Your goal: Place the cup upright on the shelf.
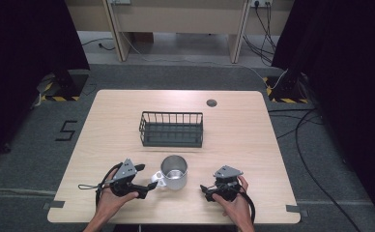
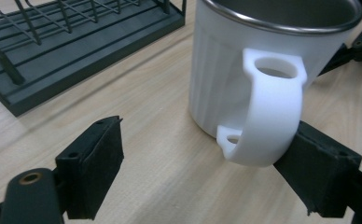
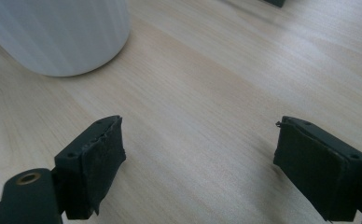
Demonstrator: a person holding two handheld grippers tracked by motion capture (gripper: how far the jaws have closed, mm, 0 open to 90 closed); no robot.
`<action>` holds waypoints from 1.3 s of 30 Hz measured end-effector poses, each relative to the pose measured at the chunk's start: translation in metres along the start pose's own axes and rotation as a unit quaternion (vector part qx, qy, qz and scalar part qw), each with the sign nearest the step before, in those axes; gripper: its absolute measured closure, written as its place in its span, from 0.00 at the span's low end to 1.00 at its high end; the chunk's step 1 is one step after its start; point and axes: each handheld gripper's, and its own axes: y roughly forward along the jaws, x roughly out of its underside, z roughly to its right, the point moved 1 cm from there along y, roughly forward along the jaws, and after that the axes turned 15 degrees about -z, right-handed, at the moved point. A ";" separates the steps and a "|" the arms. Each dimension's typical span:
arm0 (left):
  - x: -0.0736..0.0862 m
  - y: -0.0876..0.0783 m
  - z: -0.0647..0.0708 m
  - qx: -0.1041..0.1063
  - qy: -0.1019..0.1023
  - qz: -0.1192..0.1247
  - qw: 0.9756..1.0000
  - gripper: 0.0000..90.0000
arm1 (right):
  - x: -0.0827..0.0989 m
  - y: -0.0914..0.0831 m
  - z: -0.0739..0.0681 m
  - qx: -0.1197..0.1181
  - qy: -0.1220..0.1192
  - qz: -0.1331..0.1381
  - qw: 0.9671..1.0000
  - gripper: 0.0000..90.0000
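- Mug (image 2: 244,70) top cut off in left gripper view; stands near table (image 1: 103,145) front, before black rack (image 1: 171,129).
- Left gripper (image 2: 207,163) wide, handle (image 2: 268,116) between jaws.
- Right gripper (image 3: 200,163) wide, holding nothing, low over wood.

A dark wire basket (image 1: 171,129) sits mid-table (image 1: 234,125), upright.

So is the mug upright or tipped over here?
Upright. The mug stands on its base on the table, its metal rim facing up, handle beside one pad of the open left claw.
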 end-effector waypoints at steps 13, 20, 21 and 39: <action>-0.002 0.000 -0.010 -0.002 -0.007 0.004 1.000 0.20 | -0.005 -0.009 -0.007 -0.008 -0.010 0.031 0.999 0.17; 0.006 -0.006 -0.005 0.011 -0.001 0.003 1.000 0.20 | -0.013 -0.019 -0.017 -0.032 -0.032 0.081 0.996 0.17; 0.006 -0.006 -0.005 0.011 -0.001 0.003 1.000 0.20 | -0.014 -0.020 -0.019 -0.036 -0.034 0.088 0.995 0.17; 0.047 -0.020 -0.018 -0.002 -0.013 -0.028 1.000 0.20 | -0.035 -0.027 -0.038 -0.087 -0.076 0.175 0.978 0.17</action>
